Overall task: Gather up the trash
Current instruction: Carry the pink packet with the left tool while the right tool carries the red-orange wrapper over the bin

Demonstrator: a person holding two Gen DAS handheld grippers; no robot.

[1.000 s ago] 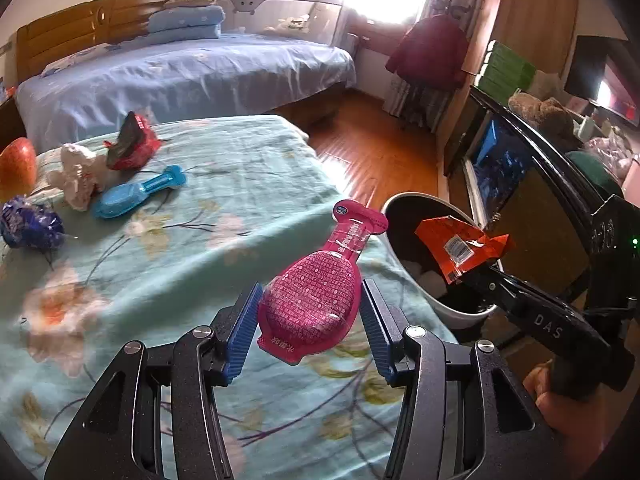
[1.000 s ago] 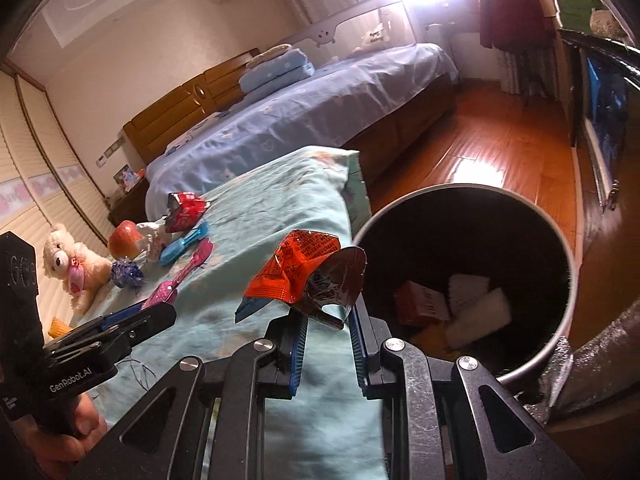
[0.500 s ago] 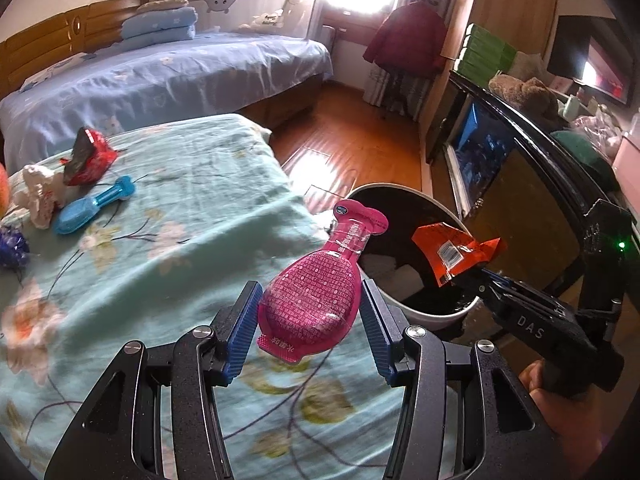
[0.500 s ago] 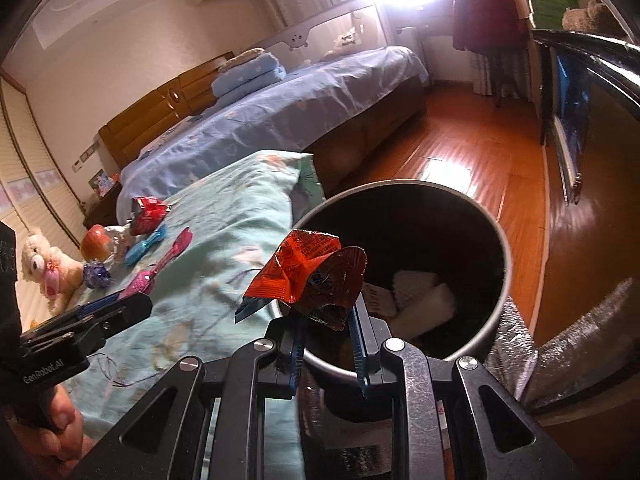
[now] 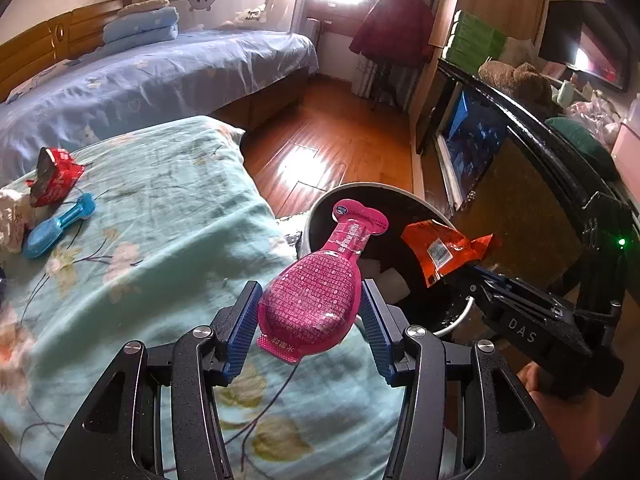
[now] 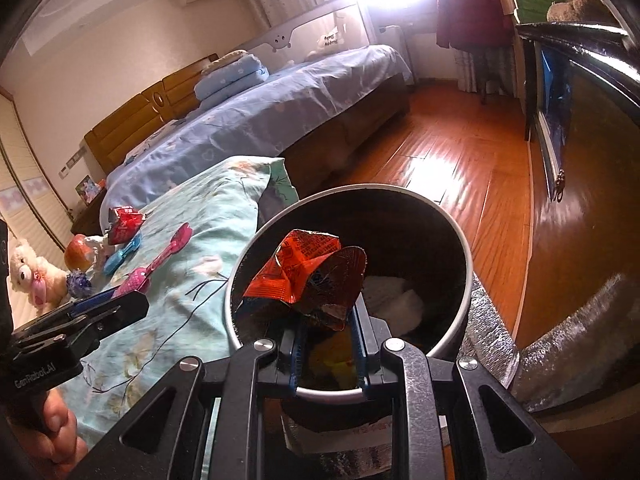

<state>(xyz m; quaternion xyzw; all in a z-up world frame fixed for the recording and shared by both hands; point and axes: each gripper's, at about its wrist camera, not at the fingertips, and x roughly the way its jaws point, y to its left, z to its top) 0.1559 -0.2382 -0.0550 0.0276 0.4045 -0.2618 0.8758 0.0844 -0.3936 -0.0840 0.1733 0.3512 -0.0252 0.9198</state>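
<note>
left tool [image 5: 308, 316]: part open, clamped on pink pouch [image 5: 316, 292], at bed [image 5: 168, 216] edge
right tool [image 6: 328, 340]: narrow, clamped on orange wrapper [image 6: 304, 276], above bin [image 6: 448, 216]
bed: red wrapper [image 5: 54, 176], blue pouch [image 5: 56, 226] lying farther back

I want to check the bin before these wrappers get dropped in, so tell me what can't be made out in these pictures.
- Bin contents, right wrist view: the orange wrapper and right gripper cover the near half.
- Bin, left wrist view: the pink packet blocks its near side.
- White item beside the red wrapper, left wrist view: cut off by the left edge.
</note>
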